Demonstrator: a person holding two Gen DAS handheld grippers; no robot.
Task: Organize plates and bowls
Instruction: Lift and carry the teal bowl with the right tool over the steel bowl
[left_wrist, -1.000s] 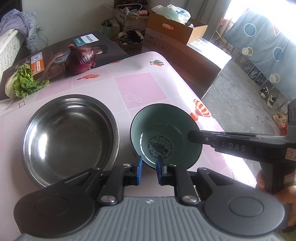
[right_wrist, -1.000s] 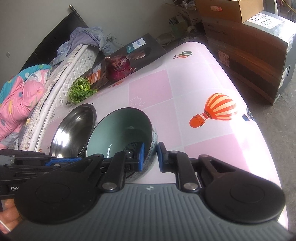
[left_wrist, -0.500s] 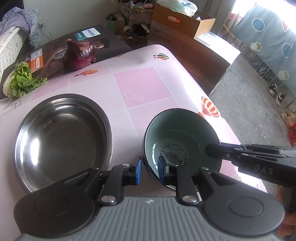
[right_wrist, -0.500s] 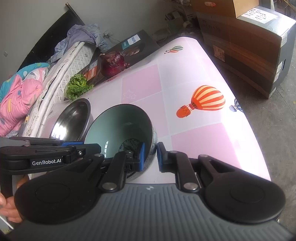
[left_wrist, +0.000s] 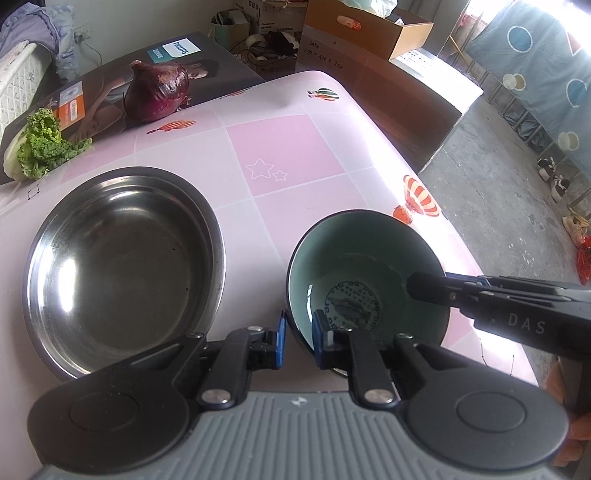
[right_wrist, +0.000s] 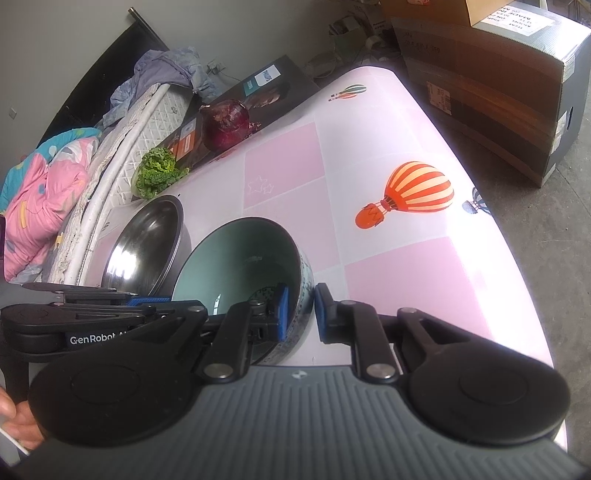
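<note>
A teal bowl (left_wrist: 354, 266) with a dark printed emblem inside sits near the table's right edge, tilted a little. My left gripper (left_wrist: 298, 341) straddles its near rim, one blue pad inside and one outside, and its jaws are closing onto the rim. My right gripper (right_wrist: 301, 314) is shut on the opposite wall of the teal bowl (right_wrist: 240, 258); it reaches in from the right in the left wrist view (left_wrist: 415, 286). A larger steel bowl (left_wrist: 122, 258) rests empty just left of the teal one, also seen as the steel bowl (right_wrist: 147, 236) in the right wrist view.
A red onion (left_wrist: 157, 90) and a head of lettuce (left_wrist: 40, 147) lie on a dark printed box (left_wrist: 207, 51) at the table's far side. The pink table's edge (left_wrist: 461, 236) drops to the floor close on the right. Cardboard boxes (right_wrist: 498, 74) stand beyond; bedding (right_wrist: 44, 192) lies left.
In the left wrist view the teal bowl has shifted right and nearer, and my left pads have slid over its rim and narrowed. The right gripper has kept its hold.
</note>
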